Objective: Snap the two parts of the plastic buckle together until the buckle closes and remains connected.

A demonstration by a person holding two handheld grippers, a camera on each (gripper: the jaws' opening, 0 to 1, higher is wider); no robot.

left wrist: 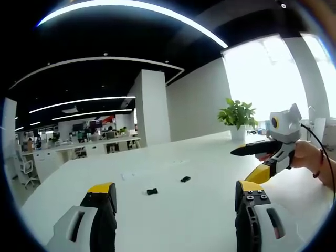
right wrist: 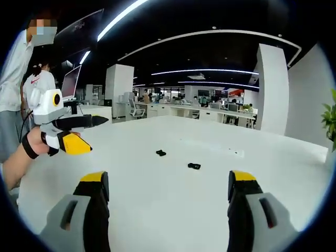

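Two small black buckle parts lie apart on the white table (left wrist: 173, 220). In the left gripper view one buckle part (left wrist: 152, 191) lies ahead of my jaws and the other buckle part (left wrist: 185, 179) sits a little farther right. In the right gripper view the nearer part (right wrist: 194, 166) and the farther part (right wrist: 160, 153) rest mid-table. My left gripper (left wrist: 176, 197) is open, jaws wide, nothing between them, and it also enters the right gripper view as the yellow-tipped left gripper (right wrist: 73, 144). My right gripper (right wrist: 168, 186) is open and empty, seen from the left as the right gripper (left wrist: 260, 176), held in a hand.
A potted plant (left wrist: 238, 116) stands at the table's far right edge. A person in a white top (right wrist: 16, 79) stands beside the table. Office desks and chairs (left wrist: 31, 163) fill the room behind, with a white pillar (left wrist: 152, 107).
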